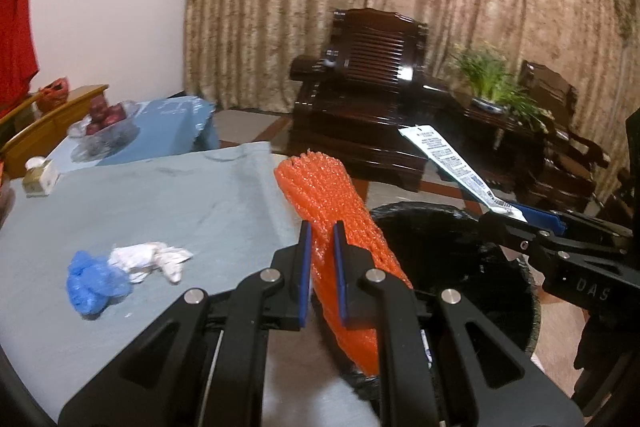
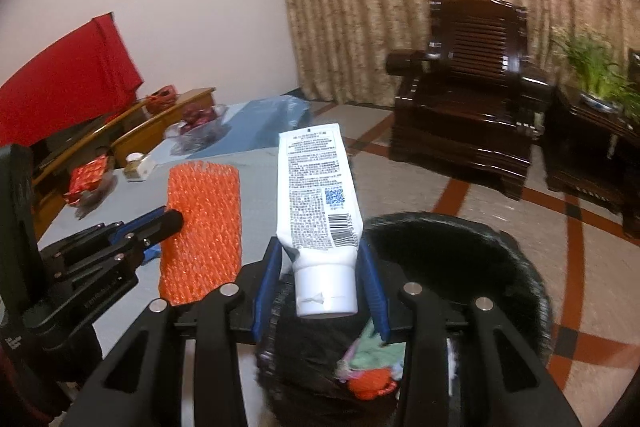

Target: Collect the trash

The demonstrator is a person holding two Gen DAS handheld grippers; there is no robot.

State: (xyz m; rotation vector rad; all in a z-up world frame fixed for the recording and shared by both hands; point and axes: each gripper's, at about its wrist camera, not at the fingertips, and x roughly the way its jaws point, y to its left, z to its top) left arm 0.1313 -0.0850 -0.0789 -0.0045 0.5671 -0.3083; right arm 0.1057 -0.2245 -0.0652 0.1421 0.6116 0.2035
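My left gripper (image 1: 322,233) is shut on an orange foam net sleeve (image 1: 326,195), held upright at the table's right edge beside the bin; it also shows in the right wrist view (image 2: 202,223). My right gripper (image 2: 324,251) is shut on a white tube (image 2: 316,187) with printed text, cap end between the pads, held over the black-lined trash bin (image 2: 460,259). The tube also shows in the left wrist view (image 1: 452,163), above the bin (image 1: 448,251). A crumpled white tissue (image 1: 150,259) and a blue plastic wad (image 1: 94,281) lie on the blue-grey tablecloth (image 1: 160,195).
The bin holds some trash, including an orange piece (image 2: 370,385). A glass bowl of red fruit (image 1: 106,125) and a small box (image 1: 40,175) stand at the table's far left. A dark wooden armchair (image 1: 372,99) and a side table with a plant (image 1: 492,83) stand beyond.
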